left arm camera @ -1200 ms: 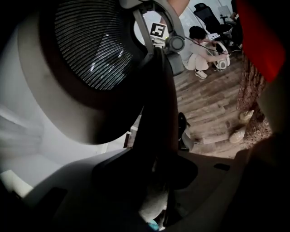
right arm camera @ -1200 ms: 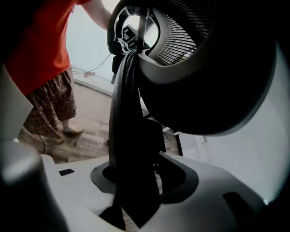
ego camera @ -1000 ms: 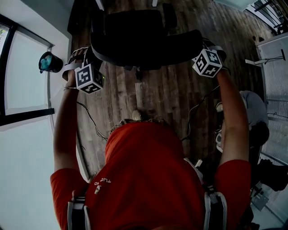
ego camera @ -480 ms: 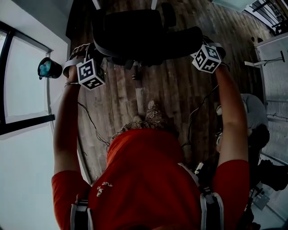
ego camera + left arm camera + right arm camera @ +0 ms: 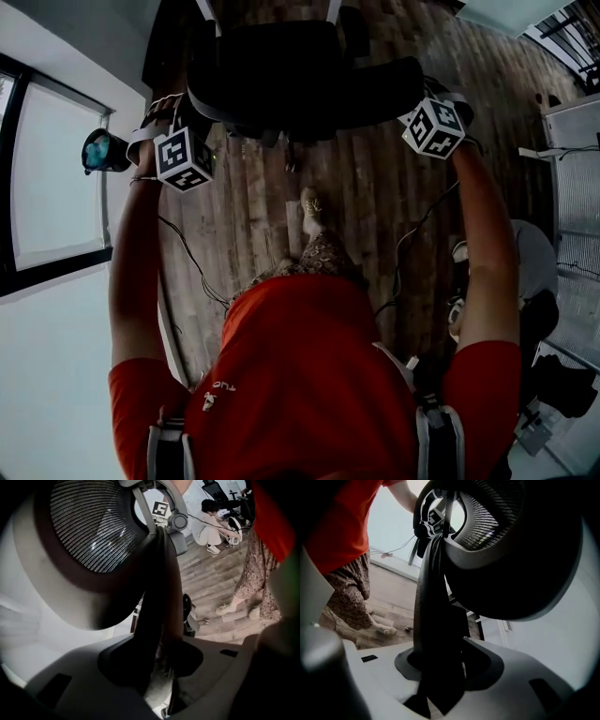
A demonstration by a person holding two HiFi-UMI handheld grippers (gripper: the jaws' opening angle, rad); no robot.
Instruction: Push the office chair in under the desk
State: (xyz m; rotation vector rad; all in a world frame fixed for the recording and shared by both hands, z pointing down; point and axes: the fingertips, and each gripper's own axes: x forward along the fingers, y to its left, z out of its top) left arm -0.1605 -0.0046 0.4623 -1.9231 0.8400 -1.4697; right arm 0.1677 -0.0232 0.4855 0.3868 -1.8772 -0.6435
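The black office chair (image 5: 281,66) stands at the top of the head view, its back toward me. My left gripper (image 5: 200,120) is shut on the left edge of the backrest and my right gripper (image 5: 413,96) on the right edge. In the left gripper view the dark backrest frame (image 5: 157,597) runs down between the jaws of the left gripper (image 5: 159,667), with the mesh back (image 5: 93,527) above. The right gripper view shows the same: the frame edge (image 5: 436,606) is clamped in the right gripper (image 5: 438,677), under the mesh (image 5: 497,513).
Two pale legs (image 5: 330,9) show past the chair at the top edge. A window (image 5: 56,178) with a round lens device (image 5: 101,150) lies left. Cables (image 5: 187,253) trail over the wood floor. A crouching person (image 5: 525,262) and clutter sit at the right.
The chair and both grippers have shifted slightly away from me, toward the top of the head view. My foot has stepped forward behind the chair. Both grips are unchanged.
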